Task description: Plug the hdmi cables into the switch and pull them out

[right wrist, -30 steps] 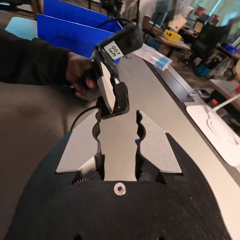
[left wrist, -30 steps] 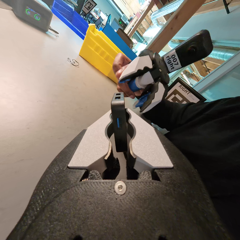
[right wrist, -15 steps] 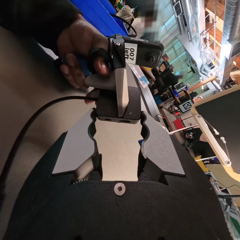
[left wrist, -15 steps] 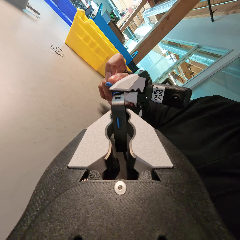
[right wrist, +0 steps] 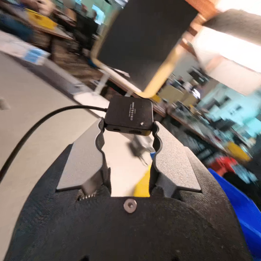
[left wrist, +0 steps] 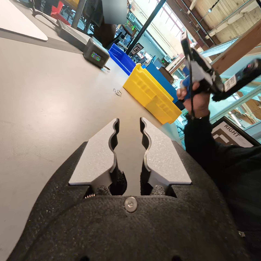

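Flat black square plastic HDMI switch point(right wrist: 130, 114): now being gripped across its two side edges at the tips of the right tongs point(right wrist: 128, 123), held up off the grey counter point(left wrist: 42, 98), port edge facing back toward the camera, both ports there looking empty. Having just passed from one tool to the other, so seemingly being re-gripped flat to leave the ports open for plugging; no HDMI plug showing anywhere yet.

Starting at the left: left tongs point(left wrist: 129, 124) standing apart with nothing between them, hovering over bare counter. Half a second ago, clamping that same switch edge-on. Pointing now toward a dark box with green glowing rings point(left wrist: 96, 55), a blue plastic bin point(left wrist: 121, 57) and a yellow plastic bin point(left wrist: 149, 98) along the far edge. Farther right in that view, the right hand point(left wrist: 197, 101) lifting its tool high, well apart from the left one; earlier, nearly touching it.

Moving right: thin black lead point(right wrist: 42, 121) trailing from the switch's left side and curving down out of frame. Right tongs earlier standing apart and empty, closing in around the switch; now clamped on it. Background smearing, suggesting quick swinging.
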Motion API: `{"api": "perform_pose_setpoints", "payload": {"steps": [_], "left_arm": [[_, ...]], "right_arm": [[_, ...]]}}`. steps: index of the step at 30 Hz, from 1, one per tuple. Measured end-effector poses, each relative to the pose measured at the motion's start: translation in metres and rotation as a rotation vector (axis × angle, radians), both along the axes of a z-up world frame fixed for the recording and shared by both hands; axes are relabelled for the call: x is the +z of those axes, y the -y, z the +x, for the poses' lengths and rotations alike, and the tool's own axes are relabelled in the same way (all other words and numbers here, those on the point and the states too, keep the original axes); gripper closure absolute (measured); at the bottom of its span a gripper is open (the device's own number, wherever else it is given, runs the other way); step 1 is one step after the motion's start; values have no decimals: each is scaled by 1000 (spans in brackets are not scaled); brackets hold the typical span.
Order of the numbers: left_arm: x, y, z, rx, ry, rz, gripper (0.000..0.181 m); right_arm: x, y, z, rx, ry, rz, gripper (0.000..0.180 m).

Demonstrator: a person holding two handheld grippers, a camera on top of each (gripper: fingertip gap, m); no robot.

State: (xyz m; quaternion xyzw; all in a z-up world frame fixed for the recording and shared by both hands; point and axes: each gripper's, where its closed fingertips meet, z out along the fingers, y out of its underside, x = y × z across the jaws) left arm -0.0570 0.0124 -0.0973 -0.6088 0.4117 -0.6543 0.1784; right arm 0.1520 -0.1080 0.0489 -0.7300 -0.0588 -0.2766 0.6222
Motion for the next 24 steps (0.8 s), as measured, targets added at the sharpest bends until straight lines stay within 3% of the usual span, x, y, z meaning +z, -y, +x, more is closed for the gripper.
{"api": "perform_pose_setpoints", "payload": {"steps": [4, 9, 17, 21, 24], "left_arm": [[-2, 0, 1, 8, -15, 10, 153], [-4, 0, 1, 10, -25, 17, 155], [-3, -2, 0, 19, -20, 9, 158], [-4, -1, 0, 11, -21, 9, 158], [-4, 0, 0, 7, -23, 11, 158]], "right_arm": [[9, 63, 140, -421, -129, -63, 110], [-54, 99, 232, -675, -292, -229, 110], [-148, 84, 229, -645, -268, -560, 112], [-149, 81, 217, -537, -306, -577, 104], [-127, 83, 209, -472, -322, -516, 99]]}}
